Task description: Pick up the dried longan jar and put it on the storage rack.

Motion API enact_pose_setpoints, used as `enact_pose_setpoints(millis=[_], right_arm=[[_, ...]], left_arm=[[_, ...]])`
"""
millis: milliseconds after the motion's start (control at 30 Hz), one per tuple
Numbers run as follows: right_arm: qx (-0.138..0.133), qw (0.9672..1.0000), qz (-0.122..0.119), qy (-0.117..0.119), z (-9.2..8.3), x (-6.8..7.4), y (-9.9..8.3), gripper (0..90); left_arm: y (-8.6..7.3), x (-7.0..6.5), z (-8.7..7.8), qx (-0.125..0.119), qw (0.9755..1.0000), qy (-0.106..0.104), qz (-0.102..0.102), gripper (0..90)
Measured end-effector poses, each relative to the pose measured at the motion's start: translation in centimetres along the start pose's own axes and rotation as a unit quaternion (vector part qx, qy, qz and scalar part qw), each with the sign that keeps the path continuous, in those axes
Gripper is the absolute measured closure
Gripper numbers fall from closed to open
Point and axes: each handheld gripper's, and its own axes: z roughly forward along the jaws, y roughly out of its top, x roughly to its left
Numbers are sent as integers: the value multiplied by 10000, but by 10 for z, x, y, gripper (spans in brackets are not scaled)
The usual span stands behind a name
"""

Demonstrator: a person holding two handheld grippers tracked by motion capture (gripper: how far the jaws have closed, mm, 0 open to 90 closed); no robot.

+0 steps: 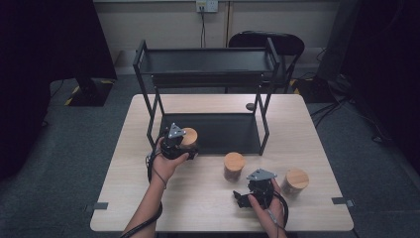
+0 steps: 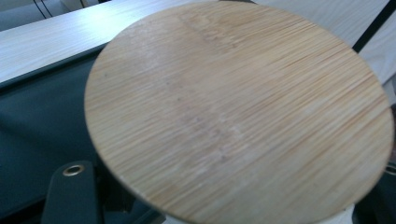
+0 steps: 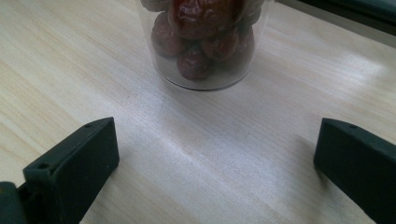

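Left gripper (image 1: 179, 144): shut tight on a jar with a round wooden lid (image 2: 238, 109), held at the front left edge of the black rack's bottom shelf (image 1: 223, 133). Right gripper (image 1: 250, 194): jaws wide apart, nothing between them, low over the pale wooden table (image 1: 198, 198). Just ahead of it, a glass jar of dark red fruit (image 3: 203, 42), standing upright. Another wooden-lid jar (image 1: 295, 182) just beside that gripper's right.

Pale streaky bamboo lid (image 2: 238, 112) tops the held jar; at four o'clock a clear jar (image 3: 205, 42) holds dark red fruit. Black shelf rack (image 1: 208, 64), light woodgrain table (image 1: 198, 198), black gripper (image 1: 174, 144).
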Motion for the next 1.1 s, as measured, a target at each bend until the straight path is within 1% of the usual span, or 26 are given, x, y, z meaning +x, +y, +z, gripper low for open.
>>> enact_pose_setpoints(millis=[167,267,500,833,900,1100], right_arm=[[0,10000,-2,0,0,0,0,0],[1,10000,-1,1,0,0,0,0],[0,10000,-2,0,0,0,0,0],[0,10000,-1,0,0,0,0,0],[0,10000,0,0,0,0,0,0],[1,10000,-1,0,0,0,0,0]], left_arm=[[3,3,3,-4,9999,103,2,258],[4,4,4,10,9999,119,-16,258],[7,6,7,78,9998,204,31,258],[11,8,12,116,9996,255,5,258],[11,9,13,100,9996,262,-33,258],[13,10,14,112,9996,270,-59,258]])
